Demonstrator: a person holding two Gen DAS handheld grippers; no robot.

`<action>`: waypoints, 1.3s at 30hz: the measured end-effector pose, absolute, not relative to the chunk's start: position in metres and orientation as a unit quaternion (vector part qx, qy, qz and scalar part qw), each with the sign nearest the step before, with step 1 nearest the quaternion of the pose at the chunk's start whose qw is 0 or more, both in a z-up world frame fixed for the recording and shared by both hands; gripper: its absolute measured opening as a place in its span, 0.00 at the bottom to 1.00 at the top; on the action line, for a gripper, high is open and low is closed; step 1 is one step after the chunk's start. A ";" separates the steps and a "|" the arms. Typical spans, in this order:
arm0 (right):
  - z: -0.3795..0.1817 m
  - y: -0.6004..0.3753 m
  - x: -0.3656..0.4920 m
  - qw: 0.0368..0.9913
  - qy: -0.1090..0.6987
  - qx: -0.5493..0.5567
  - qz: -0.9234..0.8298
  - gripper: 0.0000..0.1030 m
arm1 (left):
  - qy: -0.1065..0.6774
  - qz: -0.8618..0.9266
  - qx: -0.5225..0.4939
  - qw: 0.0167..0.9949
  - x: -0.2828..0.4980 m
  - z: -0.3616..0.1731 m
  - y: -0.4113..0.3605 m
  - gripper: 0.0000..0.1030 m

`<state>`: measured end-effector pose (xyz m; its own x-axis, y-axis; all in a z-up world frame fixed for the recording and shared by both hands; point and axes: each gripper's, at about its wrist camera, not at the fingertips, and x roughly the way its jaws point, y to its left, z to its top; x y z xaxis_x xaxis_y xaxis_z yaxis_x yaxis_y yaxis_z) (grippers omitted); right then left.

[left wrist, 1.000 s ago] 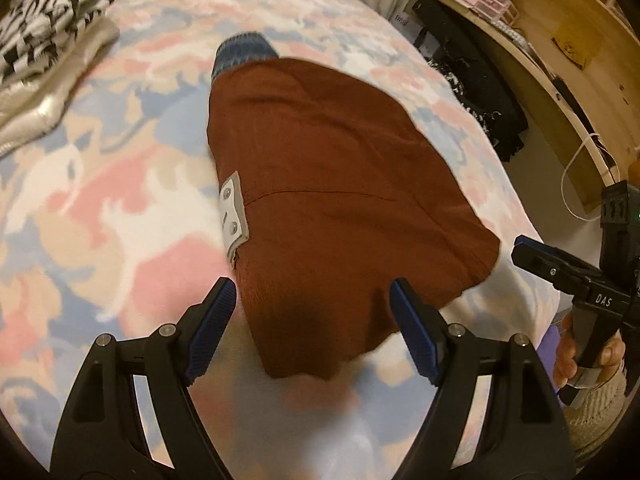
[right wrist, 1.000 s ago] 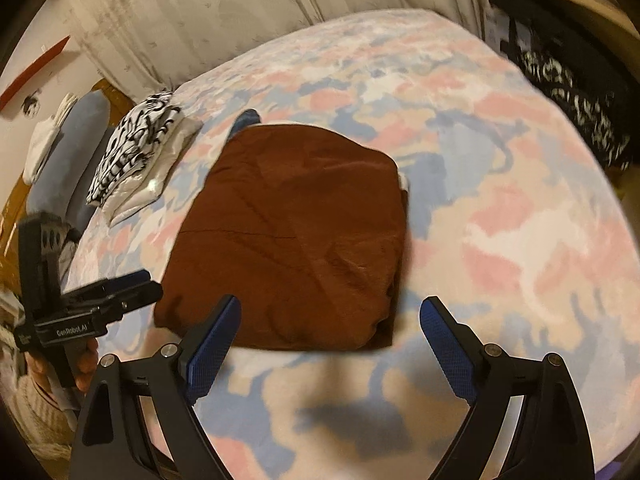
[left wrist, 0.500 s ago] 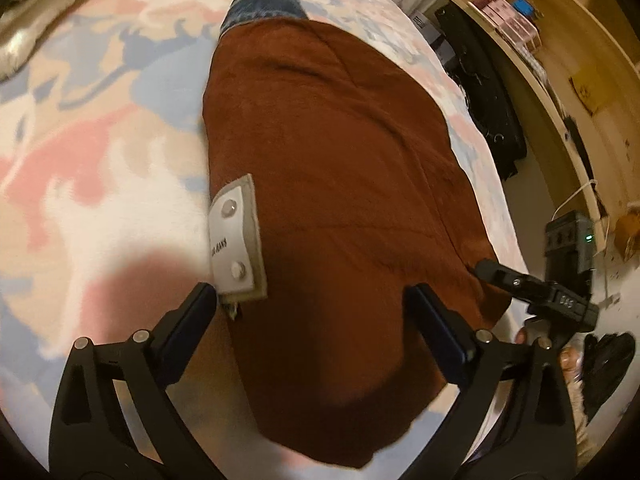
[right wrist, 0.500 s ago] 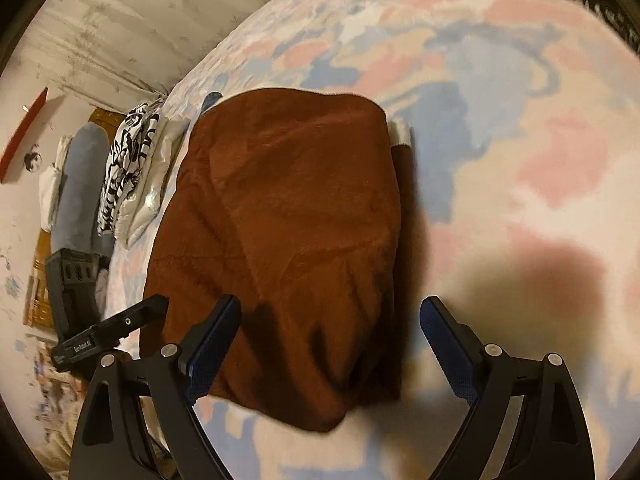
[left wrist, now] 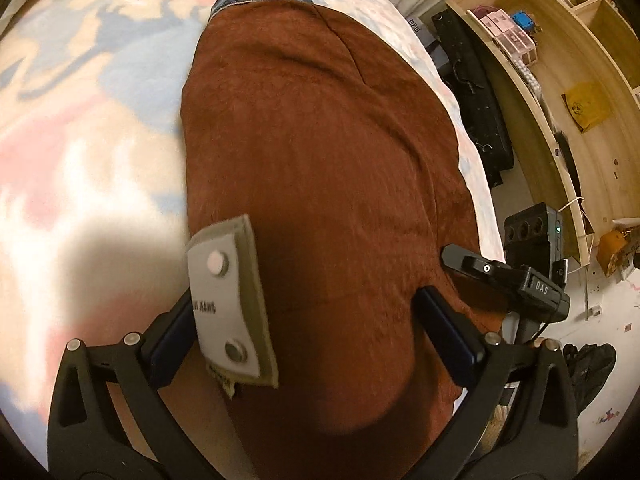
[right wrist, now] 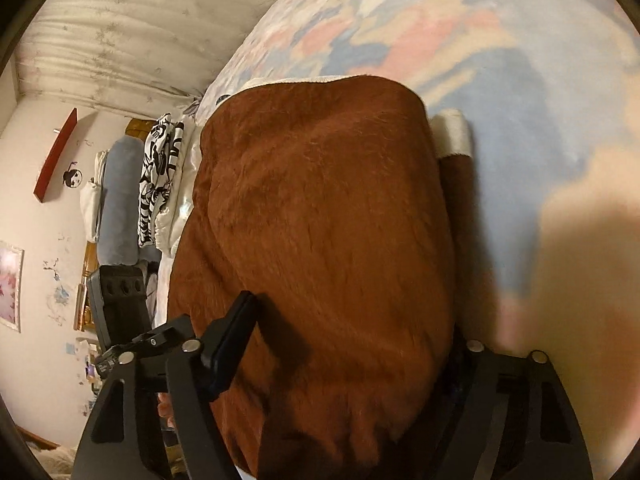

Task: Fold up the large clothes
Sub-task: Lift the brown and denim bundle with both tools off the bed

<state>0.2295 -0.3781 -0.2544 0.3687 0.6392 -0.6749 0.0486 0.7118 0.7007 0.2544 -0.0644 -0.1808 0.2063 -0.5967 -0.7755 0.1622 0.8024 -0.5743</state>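
Both tools straddle the rust-brown garment (left wrist: 320, 184): left tool (left wrist: 304, 336) spread wide, right tool (right wrist: 344, 364) closing, perhaps unpinched; one layer alone could be caught.

1 brown fuzzy garment (left wrist: 320, 168), folded, under both grippers. 1 grey patch (left wrist: 230, 304) on it w/ 2 round snaps, by the left gripper (left wrist: 316, 332). 2 grippers total; right gripper (right wrist: 336, 360) too. 1 zebra-print cloth (right wrist: 158, 184) off to its left. 1 bed cover (right wrist: 500, 40).

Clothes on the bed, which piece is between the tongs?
The folded rust-brown fleece garment with the grey snap tab, not the black-and-white patterned piece further away.
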 end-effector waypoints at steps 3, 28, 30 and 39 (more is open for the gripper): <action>-0.255 -0.374 0.236 0.764 0.521 0.326 0.196 0.59 | 0.578 -0.248 -0.180 0.756 0.256 -0.179 -0.071 0.99; -0.148 -0.263 0.153 0.825 0.480 0.226 0.194 0.15 | 0.505 -0.249 -0.045 0.825 0.195 -0.064 -0.094 0.45; -0.137 -0.247 0.135 0.826 0.479 0.224 0.198 0.15 | 0.500 -0.246 -0.042 0.829 0.180 -0.050 -0.082 0.45; -0.075 -0.143 0.082 0.832 0.459 0.201 0.237 0.15 | 0.469 -0.228 -0.050 0.852 0.123 0.015 -0.002 0.44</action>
